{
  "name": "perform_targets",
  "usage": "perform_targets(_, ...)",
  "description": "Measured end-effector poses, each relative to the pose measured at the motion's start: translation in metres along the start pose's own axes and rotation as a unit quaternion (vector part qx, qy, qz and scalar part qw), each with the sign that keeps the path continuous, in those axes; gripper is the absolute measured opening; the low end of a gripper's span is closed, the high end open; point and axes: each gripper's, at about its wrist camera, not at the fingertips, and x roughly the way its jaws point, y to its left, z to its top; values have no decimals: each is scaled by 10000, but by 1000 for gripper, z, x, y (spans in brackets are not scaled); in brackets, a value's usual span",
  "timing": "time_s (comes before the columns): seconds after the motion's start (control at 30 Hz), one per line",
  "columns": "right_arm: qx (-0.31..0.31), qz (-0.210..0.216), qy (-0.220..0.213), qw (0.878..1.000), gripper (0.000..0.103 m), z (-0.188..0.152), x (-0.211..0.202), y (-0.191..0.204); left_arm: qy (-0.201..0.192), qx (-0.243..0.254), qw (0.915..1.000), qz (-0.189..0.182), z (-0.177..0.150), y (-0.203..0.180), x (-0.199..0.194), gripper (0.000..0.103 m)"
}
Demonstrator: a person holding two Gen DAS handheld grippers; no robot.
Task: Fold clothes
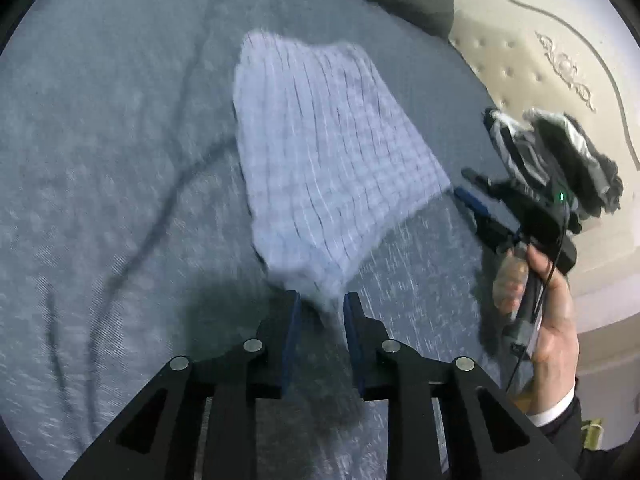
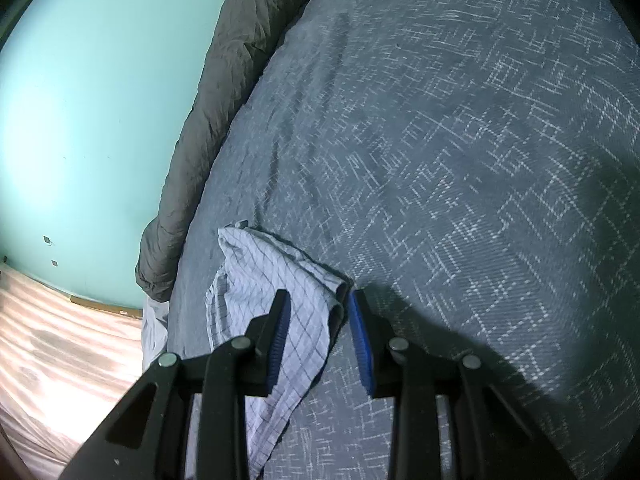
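A light blue checked cloth (image 1: pixel 328 160) lies folded on the blue-grey bedspread (image 1: pixel 100 160). My left gripper (image 1: pixel 320 300) stands open over the cloth's near corner, which sits between the fingers; the view is motion-blurred. In the right wrist view the same cloth (image 2: pixel 272 288) lies bunched near the bed's edge. My right gripper (image 2: pixel 318 300) is open, its jaws straddling the cloth's folded edge. The right gripper also shows in the left wrist view (image 1: pixel 472 196), held in a hand beside the cloth's right corner.
A dark grey duvet (image 2: pixel 224 120) lies along the bed's far side by a teal wall (image 2: pixel 88 120). A pile of dark and white clothes (image 1: pixel 560 152) sits near the cream headboard (image 1: pixel 540 52). Wooden floor (image 2: pixel 60 352) lies beyond the bed's edge.
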Motion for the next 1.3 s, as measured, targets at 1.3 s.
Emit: perform_targets(1.3,-115,-113,-121,9998,30,9,14,12,-245,-56,9997,61,55,51,38,38)
